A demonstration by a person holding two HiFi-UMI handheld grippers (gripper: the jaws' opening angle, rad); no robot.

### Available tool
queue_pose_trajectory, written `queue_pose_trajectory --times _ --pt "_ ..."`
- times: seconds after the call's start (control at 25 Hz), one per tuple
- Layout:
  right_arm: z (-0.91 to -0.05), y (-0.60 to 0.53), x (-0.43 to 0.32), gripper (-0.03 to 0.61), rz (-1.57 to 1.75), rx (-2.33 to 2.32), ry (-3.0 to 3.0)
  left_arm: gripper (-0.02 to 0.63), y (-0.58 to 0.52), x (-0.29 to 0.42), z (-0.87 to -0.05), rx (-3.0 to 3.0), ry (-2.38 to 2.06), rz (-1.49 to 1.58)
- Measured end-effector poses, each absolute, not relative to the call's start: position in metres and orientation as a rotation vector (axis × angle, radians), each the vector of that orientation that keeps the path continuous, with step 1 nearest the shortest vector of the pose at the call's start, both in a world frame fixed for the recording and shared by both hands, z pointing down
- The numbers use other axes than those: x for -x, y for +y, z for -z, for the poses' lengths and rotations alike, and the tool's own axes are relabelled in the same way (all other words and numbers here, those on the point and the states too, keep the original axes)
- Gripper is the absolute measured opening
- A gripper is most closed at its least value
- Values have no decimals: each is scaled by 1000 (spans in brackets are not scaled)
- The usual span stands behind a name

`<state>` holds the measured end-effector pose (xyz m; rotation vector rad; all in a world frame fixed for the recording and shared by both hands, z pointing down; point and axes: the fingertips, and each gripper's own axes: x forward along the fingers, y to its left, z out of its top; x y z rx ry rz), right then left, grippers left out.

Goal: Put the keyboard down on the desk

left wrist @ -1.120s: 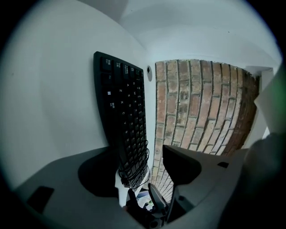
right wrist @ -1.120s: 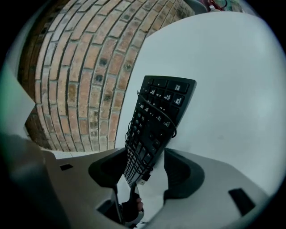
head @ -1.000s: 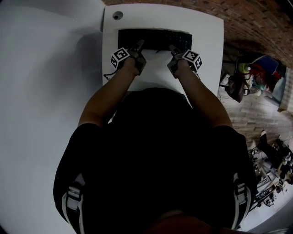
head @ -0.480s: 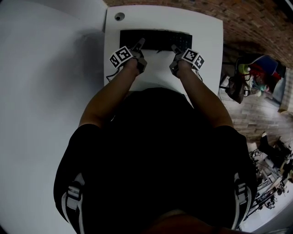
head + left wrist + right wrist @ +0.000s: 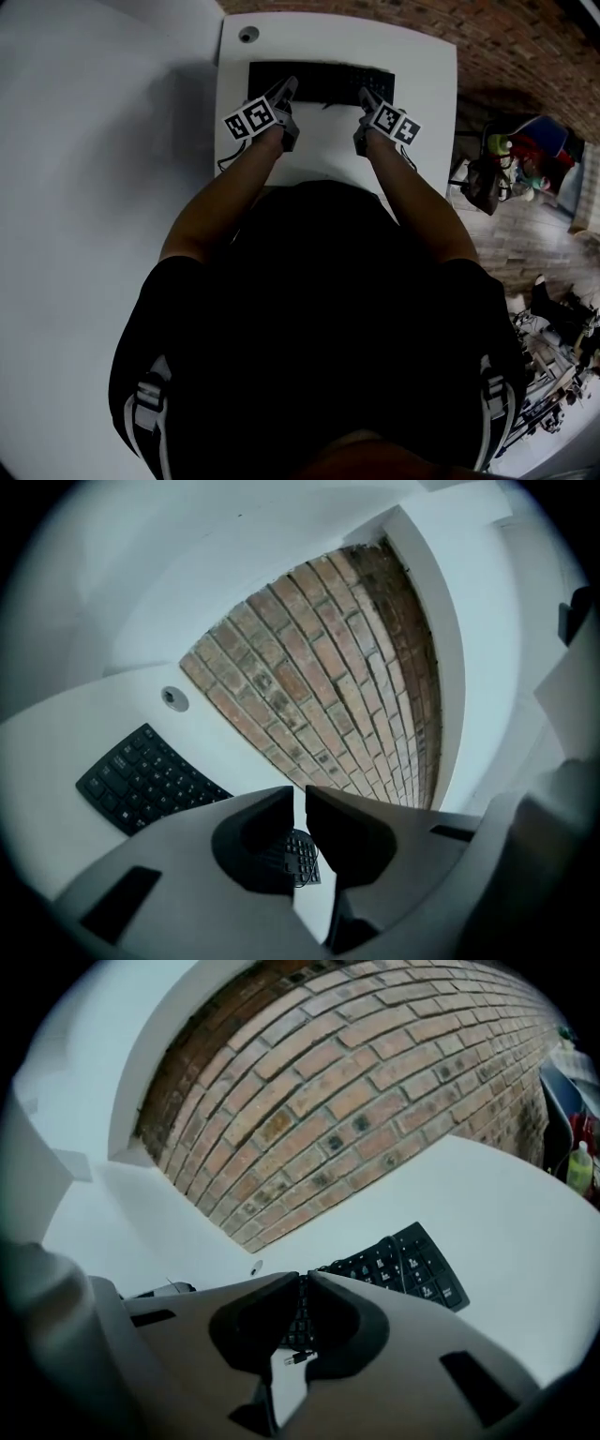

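— Keyboard (image 5: 323,82): where does it lie?
— Flat on the white counter (image 5: 422,66), black, its long side running across the far half, near the brick wall (image 5: 506,37). A round hole (image 5: 247,35) in the counter sits just beyond its left end.
— Does either gripper have hold of it?
— Neither. The left gripper (image 5: 287,89) hangs over the near edge towards the keyboard's left end, the right gripper (image 5: 366,95) over the same edge towards its right end. Both sets of jaws have just been closing, with nothing between them.
— How far closed?
— In the left gripper view the jaws are all but together, with only a thin slit between them and keys showing below. In the right gripper view they meet at the tips, the keyboard running on beyond them.
— And around that?
— The person's bare forearms reach in from below, over a dark shirt. To the right, off the counter, bags and coloured clutter sit on the floor.
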<state>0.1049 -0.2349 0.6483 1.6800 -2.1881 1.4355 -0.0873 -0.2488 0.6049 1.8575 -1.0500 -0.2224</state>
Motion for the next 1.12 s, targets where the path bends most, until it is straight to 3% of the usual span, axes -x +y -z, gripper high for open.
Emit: queue_pose_trajectory --times 0.36,1.12 --pt "-610 -237 -89 52 -1085 -1636 -2353 25 -244 70 -560 -2195 -1072 147" --pt "-552 -231 -96 49 -603 -1578 -2520 24 -221 66 -508 -2510 -1178 63"
